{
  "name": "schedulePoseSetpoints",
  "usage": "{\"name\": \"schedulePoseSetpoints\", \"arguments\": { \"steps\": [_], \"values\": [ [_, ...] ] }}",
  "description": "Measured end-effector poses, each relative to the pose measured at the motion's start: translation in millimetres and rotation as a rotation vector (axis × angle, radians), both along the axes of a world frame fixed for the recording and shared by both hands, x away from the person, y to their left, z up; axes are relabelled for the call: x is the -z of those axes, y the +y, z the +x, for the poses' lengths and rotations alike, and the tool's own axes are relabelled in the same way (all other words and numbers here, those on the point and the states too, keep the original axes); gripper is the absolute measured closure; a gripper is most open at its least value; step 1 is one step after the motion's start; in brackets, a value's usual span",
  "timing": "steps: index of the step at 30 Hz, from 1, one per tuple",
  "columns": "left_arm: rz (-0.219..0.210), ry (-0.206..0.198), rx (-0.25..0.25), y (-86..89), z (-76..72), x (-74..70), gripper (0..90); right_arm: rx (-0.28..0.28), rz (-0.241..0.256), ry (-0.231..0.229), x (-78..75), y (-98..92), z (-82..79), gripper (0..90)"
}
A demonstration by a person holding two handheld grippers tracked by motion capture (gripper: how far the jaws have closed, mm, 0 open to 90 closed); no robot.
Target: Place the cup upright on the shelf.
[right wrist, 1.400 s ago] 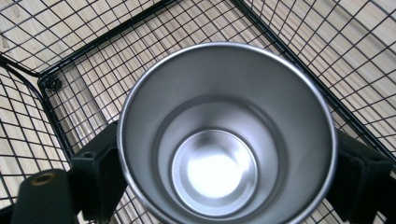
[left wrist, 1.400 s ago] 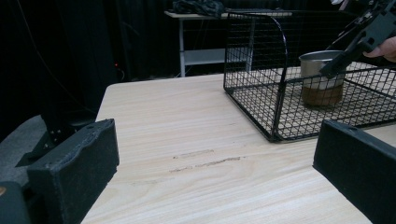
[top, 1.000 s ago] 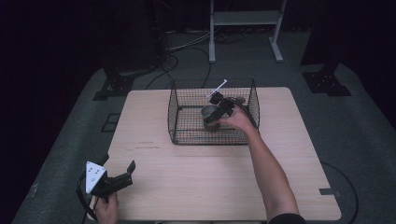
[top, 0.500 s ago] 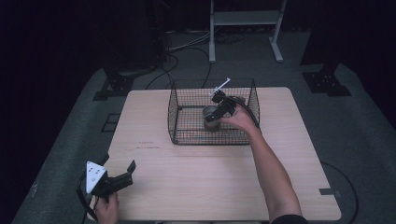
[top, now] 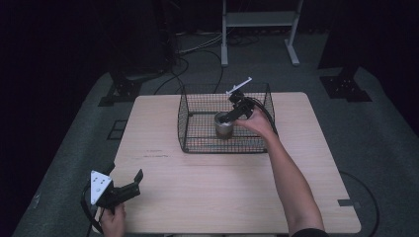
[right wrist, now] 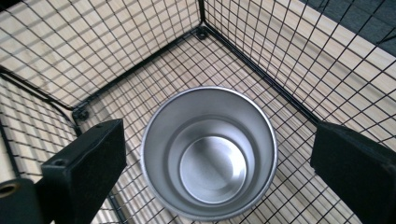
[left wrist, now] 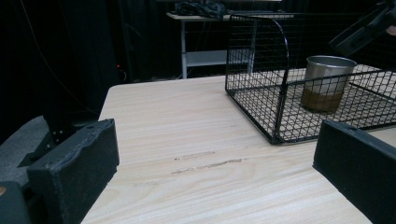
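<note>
Cup (right wrist: 208, 153) is standing upright inside the wire basket (top: 197, 106) on the bench (top: 163, 123), right gripper (right wrist: 219, 154) hovering above with fingers spread; left gripper (top: 129, 186) is idling, fingers apart.

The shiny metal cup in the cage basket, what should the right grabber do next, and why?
Probably lift straight up and out. The right gripper hangs open above the upright, empty shiny steel cup, which stands free on the floor of the black wire basket, jaws wide of its rim.

Both grippers' (top: 129, 183) (top: 228, 118) fingers spread apart
</note>
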State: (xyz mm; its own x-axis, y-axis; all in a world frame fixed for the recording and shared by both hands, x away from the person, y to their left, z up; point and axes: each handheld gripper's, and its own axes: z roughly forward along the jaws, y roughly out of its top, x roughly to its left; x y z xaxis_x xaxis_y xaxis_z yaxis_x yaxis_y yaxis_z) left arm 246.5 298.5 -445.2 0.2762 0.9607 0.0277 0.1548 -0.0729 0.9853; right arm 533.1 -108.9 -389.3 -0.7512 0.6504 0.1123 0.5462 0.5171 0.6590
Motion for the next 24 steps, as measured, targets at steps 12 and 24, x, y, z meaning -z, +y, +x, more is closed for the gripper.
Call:
{"name": "schedulePoseSetpoints", "arguments": {
  "steps": [12,24],
  "values": [
    [0.01,0.005,0.004,-1.6,0.4,-0.4,0.0,-0.055,0.067,-0.067,-30.9,-2.9,-23.5,5.0],
    [0.015,0.0,0.015,-3.9,-0.2,0.2,0.0,-0.081,0.097,-0.097,-50.1,-16.1,-52.9,7.4]
  ]
}}
